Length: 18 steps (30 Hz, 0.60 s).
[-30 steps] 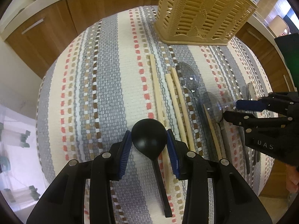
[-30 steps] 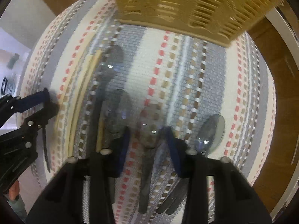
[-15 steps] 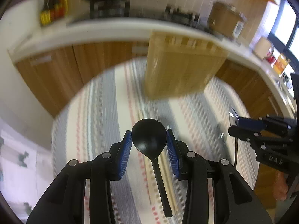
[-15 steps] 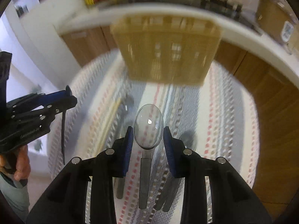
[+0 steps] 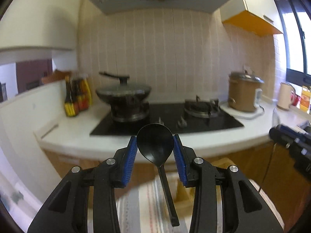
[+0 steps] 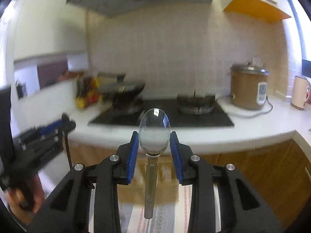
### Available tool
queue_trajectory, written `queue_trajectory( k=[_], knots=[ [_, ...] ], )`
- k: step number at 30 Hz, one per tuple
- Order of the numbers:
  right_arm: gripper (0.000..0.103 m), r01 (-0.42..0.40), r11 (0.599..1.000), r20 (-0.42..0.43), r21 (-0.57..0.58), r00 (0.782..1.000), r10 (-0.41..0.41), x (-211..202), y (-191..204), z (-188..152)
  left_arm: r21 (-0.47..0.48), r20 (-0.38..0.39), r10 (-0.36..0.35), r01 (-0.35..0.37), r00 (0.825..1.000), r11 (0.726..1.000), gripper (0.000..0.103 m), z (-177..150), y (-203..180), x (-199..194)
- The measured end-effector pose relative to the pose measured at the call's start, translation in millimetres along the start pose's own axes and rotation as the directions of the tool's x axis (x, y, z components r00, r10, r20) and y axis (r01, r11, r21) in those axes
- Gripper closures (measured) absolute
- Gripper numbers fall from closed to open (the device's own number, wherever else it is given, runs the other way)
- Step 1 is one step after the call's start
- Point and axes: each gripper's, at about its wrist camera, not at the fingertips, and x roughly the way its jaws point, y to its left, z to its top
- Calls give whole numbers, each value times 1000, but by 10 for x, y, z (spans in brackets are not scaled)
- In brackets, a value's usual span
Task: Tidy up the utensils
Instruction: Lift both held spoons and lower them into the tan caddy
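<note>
My left gripper (image 5: 155,151) is shut on a black spoon (image 5: 155,145), bowl up between the blue pads, handle hanging down. My right gripper (image 6: 154,145) is shut on a clear plastic spoon (image 6: 154,134), bowl up, grey handle hanging down. Both are raised high and point level at the kitchen wall. The tan utensil basket (image 5: 223,163) shows only as a blurred edge below the left gripper. The left gripper also shows at the left of the right wrist view (image 6: 58,128); the right gripper shows at the right edge of the left wrist view (image 5: 278,134). The other utensils are out of view.
The striped cloth (image 5: 147,203) on the table lies below both grippers. Behind is a white counter (image 5: 77,136) with a black hob (image 5: 194,118), a lidded wok (image 5: 123,93), sauce bottles (image 5: 75,97), a brown rice cooker (image 5: 244,93) and a kettle (image 6: 300,93).
Both grippers have lifted off the table with their spoons and tilted up from looking down at the cloth to looking level at the stove and wall.
</note>
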Motion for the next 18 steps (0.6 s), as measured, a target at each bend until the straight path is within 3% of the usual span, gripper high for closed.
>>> queue_trajectory(
  k=[5, 12, 18],
  knots=[
    [73, 57, 998, 100, 23, 993, -59, 342, -224, 138, -17, 47, -15, 16, 999, 1000, 67, 35, -75, 413],
    [73, 93, 995, 83, 18, 992, -94, 824, -326, -172, -60, 75, -26, 30, 997, 998, 67, -313, -29, 753],
    [73, 116, 993, 82, 0, 990, -116, 913, -274, -448, -51, 66, -43, 47, 997, 998, 67, -567, -68, 847]
  ],
)
